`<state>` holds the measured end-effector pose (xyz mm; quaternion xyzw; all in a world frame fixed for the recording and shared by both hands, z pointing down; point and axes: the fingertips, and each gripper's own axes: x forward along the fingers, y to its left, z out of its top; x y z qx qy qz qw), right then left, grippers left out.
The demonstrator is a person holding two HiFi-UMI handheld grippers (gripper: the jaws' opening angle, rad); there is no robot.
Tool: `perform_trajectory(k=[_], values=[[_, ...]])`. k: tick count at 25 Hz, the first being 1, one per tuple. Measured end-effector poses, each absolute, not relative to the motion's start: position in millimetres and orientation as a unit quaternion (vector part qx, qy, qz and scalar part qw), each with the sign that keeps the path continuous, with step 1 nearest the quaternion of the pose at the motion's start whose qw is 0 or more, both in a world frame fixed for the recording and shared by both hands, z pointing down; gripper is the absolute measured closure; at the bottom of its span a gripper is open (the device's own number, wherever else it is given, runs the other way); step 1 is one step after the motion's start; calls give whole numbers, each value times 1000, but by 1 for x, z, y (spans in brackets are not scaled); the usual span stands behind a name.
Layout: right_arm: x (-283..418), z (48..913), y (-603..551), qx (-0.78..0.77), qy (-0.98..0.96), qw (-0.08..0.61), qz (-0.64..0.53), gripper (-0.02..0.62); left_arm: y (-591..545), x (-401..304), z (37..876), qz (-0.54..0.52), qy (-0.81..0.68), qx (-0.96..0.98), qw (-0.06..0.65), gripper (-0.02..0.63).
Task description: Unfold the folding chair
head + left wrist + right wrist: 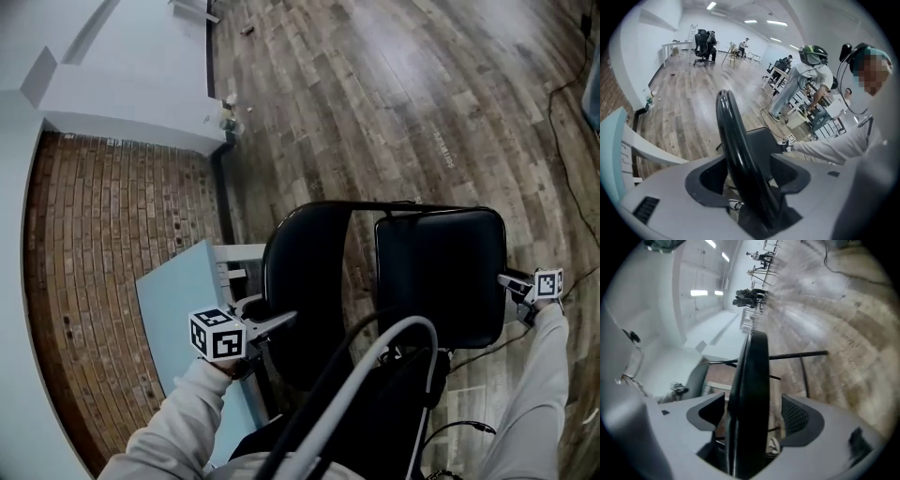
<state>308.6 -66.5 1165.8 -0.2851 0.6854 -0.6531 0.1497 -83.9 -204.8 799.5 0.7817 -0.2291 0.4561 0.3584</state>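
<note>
A black folding chair stands on the wooden floor in the head view, with a rounded padded panel [305,272], a squarish padded panel [441,272] and a thin black frame bar [412,206] across the top. My left gripper [281,321] straddles the rounded panel's left edge. In the left gripper view that edge [740,154] runs between the jaws of the left gripper [750,176] with gaps at the pads, so it is open. My right gripper [506,281] straddles the squarish panel's right edge [752,380]. The right gripper [752,416] is open too, with floor showing on both sides of the edge.
A light blue board [173,300] leans close to the chair's left. Behind it are a brick surface [112,225] and a white ledge [122,94]. A cable [562,141] trails on the floor at right. People [801,79] stand at desks in the left gripper view.
</note>
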Motion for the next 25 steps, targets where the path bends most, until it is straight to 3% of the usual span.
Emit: perform_trajectory(k=[2,3,7,11,15,19,21,25], values=[[336,1182,-42,-364,650,42,-665,234,-202,-97,792,465,-252,776,343,287],[343,1174,-36,-385,641,25,-663,232,-202,-105,784,467,-263,775,335,281],[354,1088,-59,-444,627,19,-640,230,-218,-111,722,423,-290,794,325,279],[358,946,-102,-476,677,57,-558,230,-221,-87,652,363,-278,828,324,281],[360,823,-109,-493,717,-26,-491,230,-221,-60,583,277,-257,862,339,282],[322,680,-132,-506,756,-42,-413,230,-221,-54,520,226,-243,882,335,291],[308,612,-135,-523,769,-55,-364,232,-216,-44,497,196,-238,892,330,337],[280,493,-141,-566,778,-62,-266,233,-213,-31,439,95,-237,917,306,597]])
